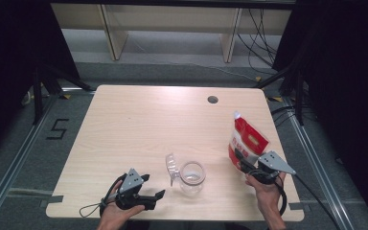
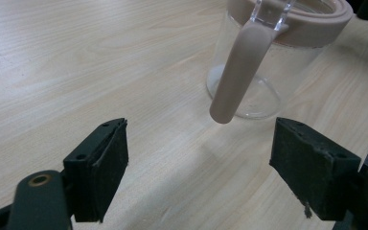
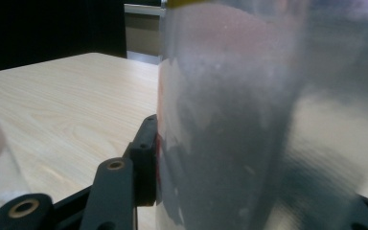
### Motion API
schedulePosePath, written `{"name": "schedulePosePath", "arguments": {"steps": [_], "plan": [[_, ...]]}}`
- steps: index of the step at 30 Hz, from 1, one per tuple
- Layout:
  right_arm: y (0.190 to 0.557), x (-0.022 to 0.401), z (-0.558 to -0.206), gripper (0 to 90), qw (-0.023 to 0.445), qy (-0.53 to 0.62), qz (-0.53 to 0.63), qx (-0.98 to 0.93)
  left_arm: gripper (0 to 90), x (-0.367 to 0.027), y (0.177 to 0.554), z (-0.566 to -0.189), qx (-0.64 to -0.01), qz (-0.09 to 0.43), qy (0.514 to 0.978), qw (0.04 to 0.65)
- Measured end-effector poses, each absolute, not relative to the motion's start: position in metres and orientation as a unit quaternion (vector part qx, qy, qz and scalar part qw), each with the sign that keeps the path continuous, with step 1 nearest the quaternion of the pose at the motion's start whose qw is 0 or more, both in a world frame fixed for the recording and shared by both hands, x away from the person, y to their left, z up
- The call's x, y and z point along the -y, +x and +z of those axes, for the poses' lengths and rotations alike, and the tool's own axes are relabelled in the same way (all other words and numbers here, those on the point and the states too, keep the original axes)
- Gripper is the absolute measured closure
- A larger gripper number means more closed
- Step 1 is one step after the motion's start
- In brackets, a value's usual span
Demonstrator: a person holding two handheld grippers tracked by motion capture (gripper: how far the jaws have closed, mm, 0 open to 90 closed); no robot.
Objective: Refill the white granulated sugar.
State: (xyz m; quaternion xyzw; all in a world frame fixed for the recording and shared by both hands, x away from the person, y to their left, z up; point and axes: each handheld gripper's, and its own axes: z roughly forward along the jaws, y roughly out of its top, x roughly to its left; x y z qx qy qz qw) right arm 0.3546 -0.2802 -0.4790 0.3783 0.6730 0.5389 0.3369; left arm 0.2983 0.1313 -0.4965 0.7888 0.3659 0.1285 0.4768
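Note:
A clear glass jar (image 1: 192,176) with a beige rim and handle stands on the table's near middle; its clear lid (image 1: 172,167) hangs tipped open at its left. In the left gripper view the jar (image 2: 268,72) stands just beyond the wide-apart jaws, its beige handle (image 2: 239,72) pointing down between them. My left gripper (image 1: 153,187) lies open, left of the jar. My right gripper (image 1: 242,160) is shut on a red and white pouch (image 1: 247,141), held upright at the table's right. The pouch (image 3: 249,124) fills the right gripper view, a pad (image 3: 146,158) pressed on its side.
A light wooden table (image 1: 139,120) with a cable hole (image 1: 212,99) near its far edge. Dark curtains stand at both sides and shelf legs (image 1: 112,33) rise beyond the table. The table's right edge lies close by the pouch.

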Motion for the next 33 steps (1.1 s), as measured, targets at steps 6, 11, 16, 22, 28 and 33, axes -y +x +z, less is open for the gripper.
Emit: {"name": "schedulePosePath", "arguments": {"steps": [6,11,16,22,28,33], "plan": [[0.323,0.288,-0.463,53.0,0.368,0.335,0.509,-0.702,19.9,-0.129,0.297,-0.497,-0.379,0.13,0.783,0.476],[0.304,0.289,-0.458,53.0,0.38,0.313,0.486,-0.723,19.9,-0.131,0.298,-0.497,-0.371,0.13,0.787,0.476],[0.287,0.288,-0.455,53.1,0.397,0.296,0.468,-0.732,19.8,-0.129,0.297,-0.497,-0.38,0.125,0.782,0.479],[0.271,0.285,-0.454,53.1,0.418,0.265,0.431,-0.754,19.8,-0.131,0.298,-0.497,-0.37,0.133,0.787,0.475],[0.26,0.282,-0.454,53.2,0.437,0.238,0.403,-0.768,19.8,-0.131,0.298,-0.497,-0.381,0.131,0.782,0.476],[0.256,0.278,-0.455,53.3,0.455,0.218,0.37,-0.78,19.8,-0.131,0.299,-0.497,-0.367,0.133,0.789,0.474]]}}
